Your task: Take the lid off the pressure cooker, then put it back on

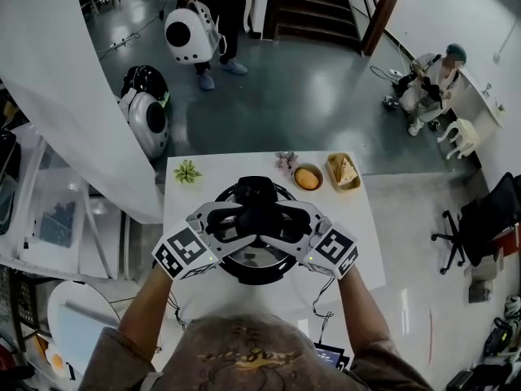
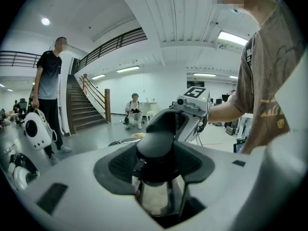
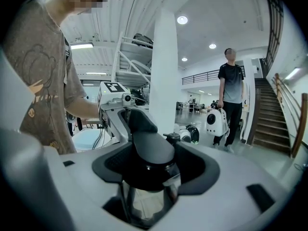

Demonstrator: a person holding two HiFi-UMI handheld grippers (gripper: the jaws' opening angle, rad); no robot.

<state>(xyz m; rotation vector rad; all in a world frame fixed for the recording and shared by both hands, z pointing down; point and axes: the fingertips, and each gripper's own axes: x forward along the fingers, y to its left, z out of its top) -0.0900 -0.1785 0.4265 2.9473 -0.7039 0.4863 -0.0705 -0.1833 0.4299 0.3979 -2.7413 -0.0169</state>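
Observation:
The pressure cooker (image 1: 259,269) stands in the middle of a white table (image 1: 189,214). Its steel lid carries a black bar handle (image 1: 259,206) across the top. My left gripper (image 1: 234,221) comes in from the left and my right gripper (image 1: 286,221) from the right, each closed around one end of that handle. In the left gripper view the handle (image 2: 156,146) fills the gap between the pads, with the right gripper (image 2: 193,105) opposite. The right gripper view shows the handle (image 3: 150,146) the same way. Whether the lid is seated is hidden.
At the table's far edge lie a green leafy ornament (image 1: 187,171), a small pink item (image 1: 285,160), a bowl with an orange thing (image 1: 308,177) and a tray with bread (image 1: 343,171). A person carrying a white carrier (image 1: 189,32) stands beyond. An office chair (image 1: 462,228) is at the right.

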